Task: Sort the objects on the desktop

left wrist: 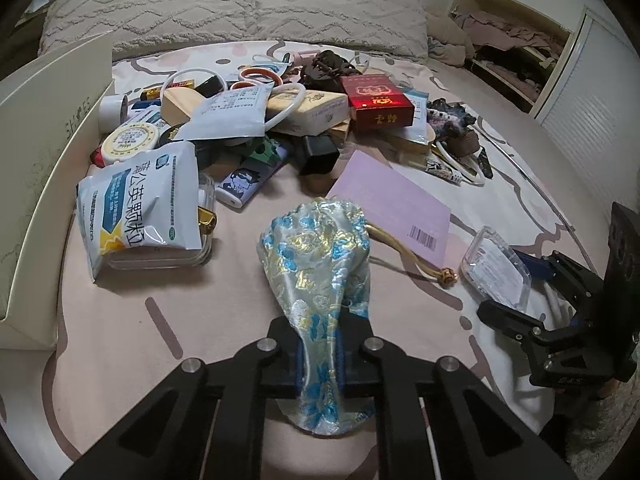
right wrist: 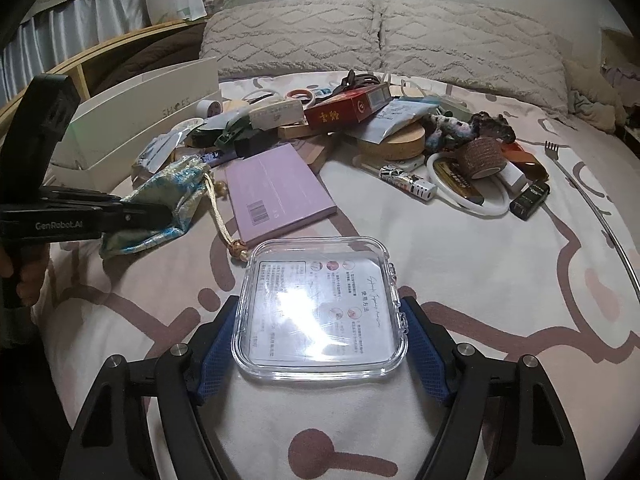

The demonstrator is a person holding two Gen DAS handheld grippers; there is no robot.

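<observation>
My left gripper (left wrist: 320,354) is shut on a blue and gold brocade drawstring pouch (left wrist: 318,276) and holds it above the bed sheet. Its gold cord ends in a bead (left wrist: 448,276). The pouch also shows in the right wrist view (right wrist: 168,200), pinched in the left gripper (right wrist: 170,212). My right gripper (right wrist: 318,344) is shut on a clear plastic case (right wrist: 320,312) with a printed sheet inside. In the left wrist view the case (left wrist: 496,270) and right gripper (left wrist: 516,300) are at the right.
A heap of small objects lies mid-bed: a red cigarette box (left wrist: 376,102), a white medicine sachet (left wrist: 140,208), a lilac notebook (right wrist: 276,196), white rings, a cork disc (right wrist: 394,142), tape rolls. A white open box (left wrist: 36,160) stands at the left. Pillows (right wrist: 380,36) lie behind.
</observation>
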